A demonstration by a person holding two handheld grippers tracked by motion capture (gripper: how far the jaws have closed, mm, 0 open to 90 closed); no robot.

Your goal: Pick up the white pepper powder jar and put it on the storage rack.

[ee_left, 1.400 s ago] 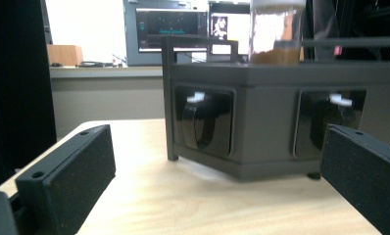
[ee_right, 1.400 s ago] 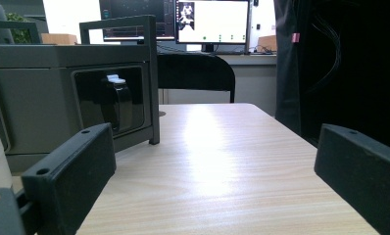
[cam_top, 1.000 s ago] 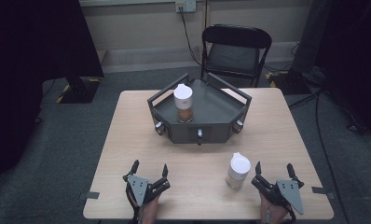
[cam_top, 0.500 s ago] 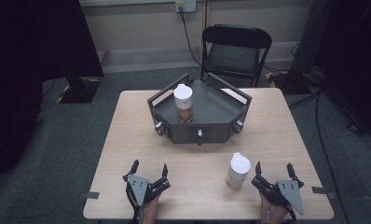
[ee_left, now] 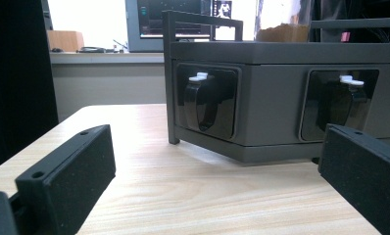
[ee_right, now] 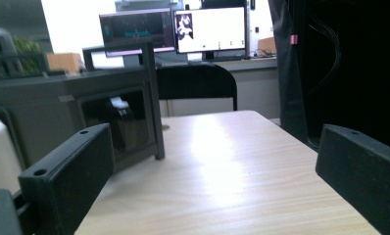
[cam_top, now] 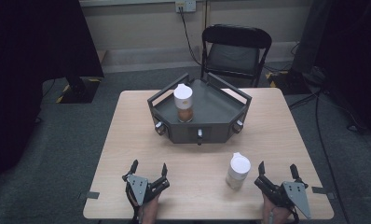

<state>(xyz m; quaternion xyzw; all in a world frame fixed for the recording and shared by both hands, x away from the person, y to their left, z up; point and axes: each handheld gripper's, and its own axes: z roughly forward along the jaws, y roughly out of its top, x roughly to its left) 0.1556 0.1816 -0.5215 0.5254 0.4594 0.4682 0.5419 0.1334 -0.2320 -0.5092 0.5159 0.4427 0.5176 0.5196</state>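
Jar [cam_top: 238,171], beside right tool [cam_top: 277,176], possibly untouched

Two white-capped jars on the table — one [cam_top: 184,102] standing in the tray at 12 o'clock, one [cam_top: 237,171] on the bare wood at about 5 o'clock. One dark tray [cam_top: 221,105]. Three knobs — at 11 [cam_top: 160,127], 12 [cam_top: 200,135], 1 o'clock [cam_top: 238,126]. One chair [cam_top: 235,51] behind. Two monitors [ee_right: 173,30].
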